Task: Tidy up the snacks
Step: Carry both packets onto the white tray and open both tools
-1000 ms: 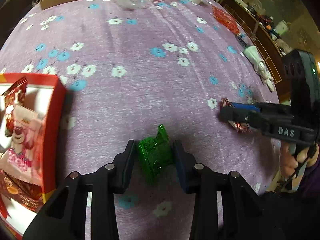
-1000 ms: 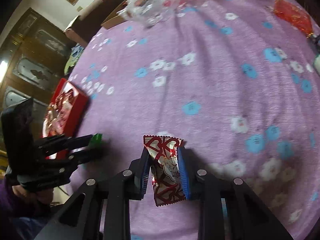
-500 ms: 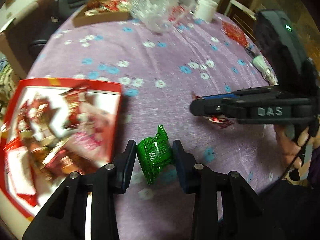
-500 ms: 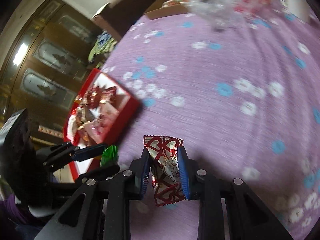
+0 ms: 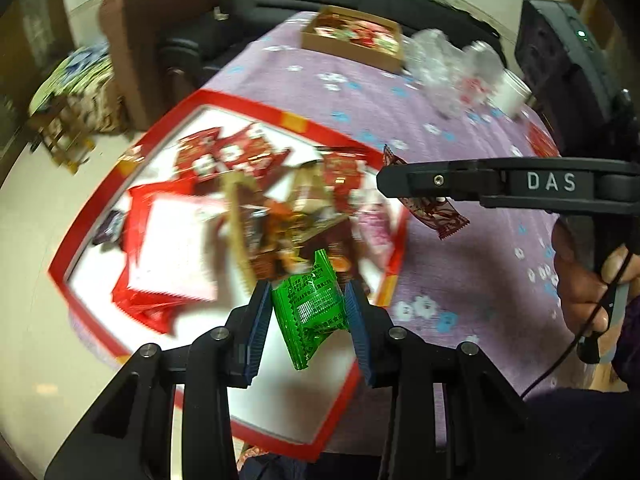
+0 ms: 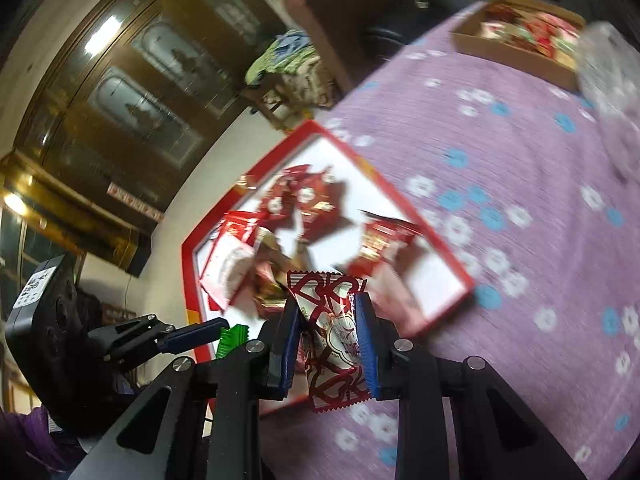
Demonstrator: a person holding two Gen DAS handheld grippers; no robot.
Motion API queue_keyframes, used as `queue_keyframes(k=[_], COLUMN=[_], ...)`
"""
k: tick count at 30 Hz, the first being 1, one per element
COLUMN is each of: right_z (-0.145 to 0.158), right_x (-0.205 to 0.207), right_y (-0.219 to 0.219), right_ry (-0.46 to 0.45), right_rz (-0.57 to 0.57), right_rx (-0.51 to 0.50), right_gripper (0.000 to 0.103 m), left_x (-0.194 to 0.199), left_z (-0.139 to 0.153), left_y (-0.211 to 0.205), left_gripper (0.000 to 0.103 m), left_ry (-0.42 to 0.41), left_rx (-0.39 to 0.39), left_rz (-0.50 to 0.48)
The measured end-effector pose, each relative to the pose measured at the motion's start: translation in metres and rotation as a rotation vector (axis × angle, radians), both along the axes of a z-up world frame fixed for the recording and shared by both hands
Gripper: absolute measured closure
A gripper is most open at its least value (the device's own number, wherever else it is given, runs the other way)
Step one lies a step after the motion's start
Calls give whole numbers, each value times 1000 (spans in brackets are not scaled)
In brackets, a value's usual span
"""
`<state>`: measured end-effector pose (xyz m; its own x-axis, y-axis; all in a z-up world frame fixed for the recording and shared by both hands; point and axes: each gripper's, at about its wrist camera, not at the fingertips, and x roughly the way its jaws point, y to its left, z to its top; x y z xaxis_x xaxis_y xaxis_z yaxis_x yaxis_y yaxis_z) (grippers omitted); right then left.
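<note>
Left hand-held gripper [image 5: 308,312] is pinched on the green packet [image 5: 310,312], right hand-held gripper [image 6: 328,336] on the red-white packet [image 6: 334,336]. The red box [image 5: 360,380] sits right beneath both, so I'd lower inside the rim, then release.

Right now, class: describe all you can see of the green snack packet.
The green snack packet is a small, shiny foil-like wrapper with dark print and crimped, zigzag ends. It is pinched across its middle, slightly crumpled and tilted, by the left gripper, whose blue pads touch both sides. It hangs above the red box of snacks, touching nothing else.
</note>
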<state>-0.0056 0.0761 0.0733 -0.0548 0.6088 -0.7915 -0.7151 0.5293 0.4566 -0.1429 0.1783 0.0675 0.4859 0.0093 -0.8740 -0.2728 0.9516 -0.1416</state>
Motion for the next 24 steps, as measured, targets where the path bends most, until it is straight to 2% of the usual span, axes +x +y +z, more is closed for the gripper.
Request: queue_keyframes(k=[4, 8, 10, 17, 19, 24], right_z=[2, 3, 5, 12, 15, 22], right_x=[-10, -18, -22, -29, -31, -33], right_y=[24, 38, 43, 47, 45, 37], right_ry=[-34, -63, -88, -136, -150, -162], right_rz=[47, 73, 82, 69, 59, 39], right_rx=[-14, -28, -32, -24, -22, -2], right_gripper=[77, 76, 73, 68, 60, 58], left_x=[-5, -6, -8, -9, -9, -13], left_z=[1, 1, 2, 7, 9, 20], left_y=[10, 19, 25, 41, 44, 48], left_gripper=[68, 67, 67, 64, 60, 36], left_ry=[-12, -7, 1, 7, 4, -36], left_rx=[18, 87, 113, 214, 226, 269], left_rz=[46, 95, 125, 214, 235, 285])
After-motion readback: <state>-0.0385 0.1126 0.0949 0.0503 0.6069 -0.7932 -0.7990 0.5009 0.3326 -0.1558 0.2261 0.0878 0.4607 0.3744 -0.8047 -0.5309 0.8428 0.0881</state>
